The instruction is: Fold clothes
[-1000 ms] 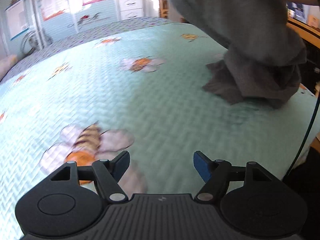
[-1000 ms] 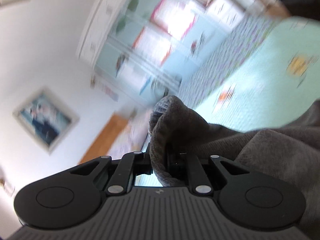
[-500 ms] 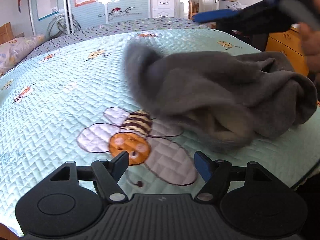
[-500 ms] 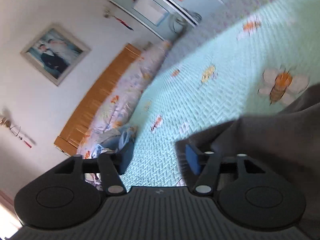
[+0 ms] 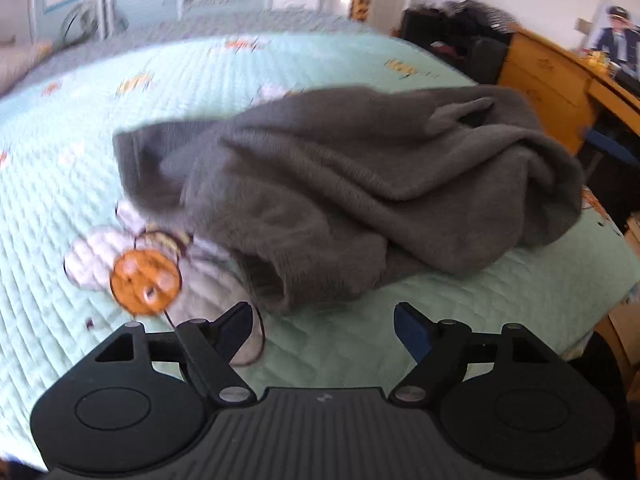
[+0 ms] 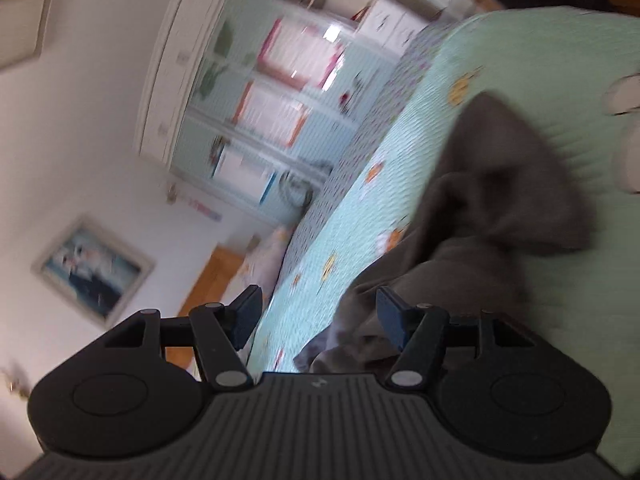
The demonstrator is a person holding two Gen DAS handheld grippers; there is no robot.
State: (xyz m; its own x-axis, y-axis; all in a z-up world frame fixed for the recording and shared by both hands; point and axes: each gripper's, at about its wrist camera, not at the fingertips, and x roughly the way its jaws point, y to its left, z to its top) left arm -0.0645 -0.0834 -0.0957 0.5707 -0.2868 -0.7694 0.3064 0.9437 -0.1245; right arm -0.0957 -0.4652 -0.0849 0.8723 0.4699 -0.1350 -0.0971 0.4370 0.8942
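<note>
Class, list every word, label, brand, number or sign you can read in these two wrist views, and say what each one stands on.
None can be read.
Pink-framed posters on the pale blue wardrobe doors: print too blurred.
Small pale mark on the left claw's ribbed black body: a logo shape, no letters.
Mint quilted bedspread: bee pictures only, no words.
Crumpled grey knitted garment: no label shows.

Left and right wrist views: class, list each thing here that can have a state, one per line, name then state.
grey garment: unfolded, crumpled in a heap on the bed, held by neither gripper.
left gripper: jaws open, nothing between them.
right gripper: jaws just opened, open now; cloth lies beyond them, unpinched.
bedspread: spread flat over the bed.
</note>
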